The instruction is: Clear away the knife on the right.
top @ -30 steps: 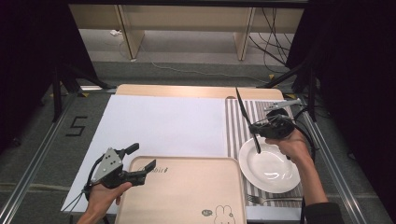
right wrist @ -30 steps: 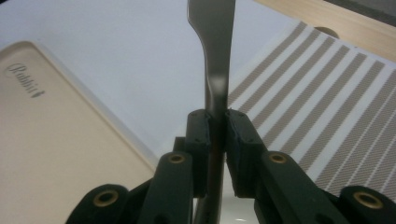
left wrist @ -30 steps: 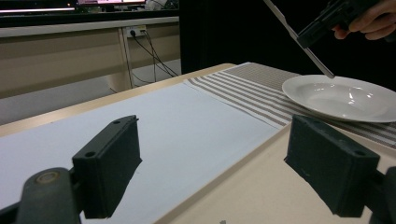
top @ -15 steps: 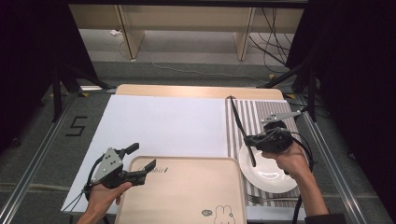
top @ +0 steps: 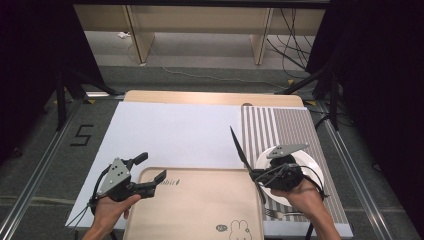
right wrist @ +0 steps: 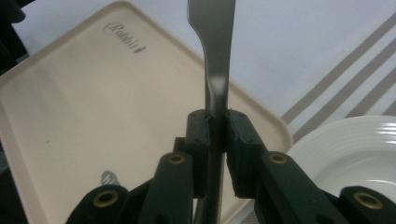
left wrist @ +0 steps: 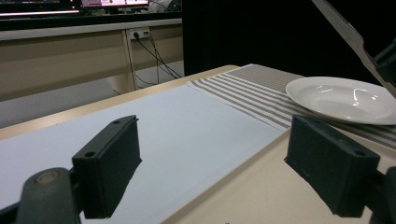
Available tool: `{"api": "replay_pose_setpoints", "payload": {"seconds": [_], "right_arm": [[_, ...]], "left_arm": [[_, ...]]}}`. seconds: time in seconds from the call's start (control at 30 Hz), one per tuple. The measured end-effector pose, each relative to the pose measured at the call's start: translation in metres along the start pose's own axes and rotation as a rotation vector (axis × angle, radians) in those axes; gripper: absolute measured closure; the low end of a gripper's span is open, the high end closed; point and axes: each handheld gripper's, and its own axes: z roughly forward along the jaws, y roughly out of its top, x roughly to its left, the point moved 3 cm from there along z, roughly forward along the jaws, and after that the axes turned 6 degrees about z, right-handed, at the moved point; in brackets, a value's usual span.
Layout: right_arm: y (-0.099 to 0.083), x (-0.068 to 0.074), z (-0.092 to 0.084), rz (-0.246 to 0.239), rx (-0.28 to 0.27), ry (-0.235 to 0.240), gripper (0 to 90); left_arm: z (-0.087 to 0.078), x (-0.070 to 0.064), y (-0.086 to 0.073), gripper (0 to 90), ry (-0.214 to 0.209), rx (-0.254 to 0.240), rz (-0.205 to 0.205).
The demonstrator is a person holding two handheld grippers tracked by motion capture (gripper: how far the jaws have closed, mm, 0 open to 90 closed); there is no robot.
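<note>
High view, left to right: left gripper (top: 152, 171) sits at the tray's (top: 200, 220) near-left corner, jaws spread, nothing between them, one jaw just over the tray rim. Right gripper (top: 256, 176) is clamped on a knife (top: 239, 146) at its neck, blade sticking up and away over the white sheet (top: 170, 130), handle end hanging below the jaws by the tray's right edge. Plate (top: 307, 167) lies under the right hand on the striped mat (top: 285, 127); fork (top: 280, 214) rests on the mat just in front of the plate. Right gripper view confirms pads (right wrist: 240, 140) pinch the thin knife shank. Risks: narrow smooth metal could pivot or slip in the pads; low handle end could clip the tray rim or plate and knock it.
</note>
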Motion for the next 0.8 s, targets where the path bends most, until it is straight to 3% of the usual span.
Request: {"api": "replay_pose_setpoints", "payload": {"seconds": [0.4, 0.6, 0.8], "right_arm": [[-0.019, 0.028, 0.014, -0.003, 0.048, 0.028, 80.6], [-0.027, 0.037, 0.018, -0.015, 0.102, 0.049, 80.6], [-0.033, 0.042, 0.021, -0.011, 0.13, 0.031, 80.6]], "left_arm": [[0.0, 0.0, 0.001, 16.7, 0.001, -0.005, 0.001], [0.0, 0.0, 0.0, 16.7, 0.004, -0.004, -0.001], [-0.001, 0.001, 0.001, 16.7, 0.006, -0.006, 0.001]]}}
